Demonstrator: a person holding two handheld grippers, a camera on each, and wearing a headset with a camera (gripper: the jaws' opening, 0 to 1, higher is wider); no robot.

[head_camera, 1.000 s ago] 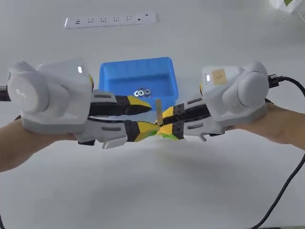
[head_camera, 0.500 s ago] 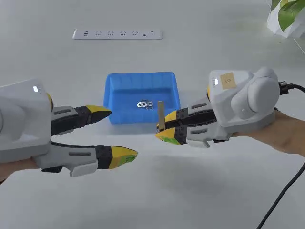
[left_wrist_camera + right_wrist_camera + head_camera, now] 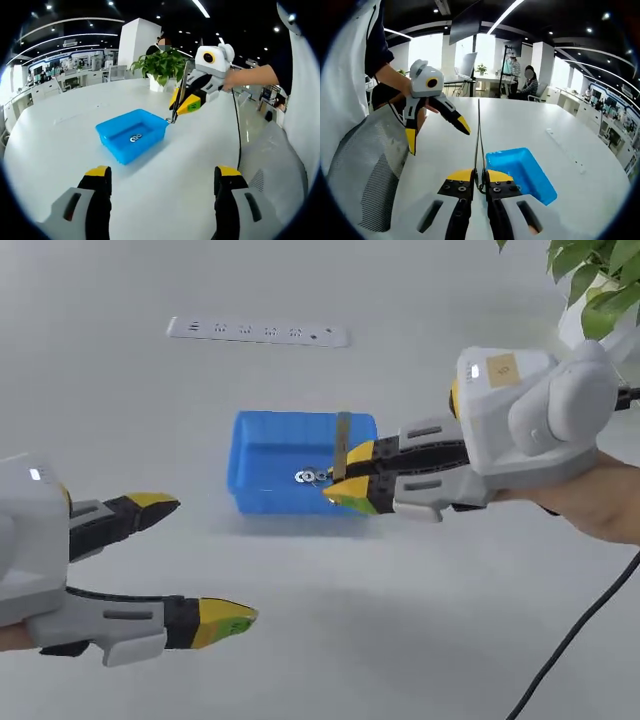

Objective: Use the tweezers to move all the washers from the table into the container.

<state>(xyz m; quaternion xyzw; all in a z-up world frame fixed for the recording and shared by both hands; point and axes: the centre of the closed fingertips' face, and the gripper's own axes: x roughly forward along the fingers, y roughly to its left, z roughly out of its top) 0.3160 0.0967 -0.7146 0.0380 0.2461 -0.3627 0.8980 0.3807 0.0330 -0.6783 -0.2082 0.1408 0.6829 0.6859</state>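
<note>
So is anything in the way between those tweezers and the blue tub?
Nothing visible is. The right hand-held gripper holds the tweezers with their tip right by the rim of the open blue container, where washers lie. The left hand-held gripper hangs open off to the side.

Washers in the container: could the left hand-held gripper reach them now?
Probably yes. The container is open-topped, and nothing lies between it and the open left hand-held gripper; the tweezers hang at its far corner.
</note>
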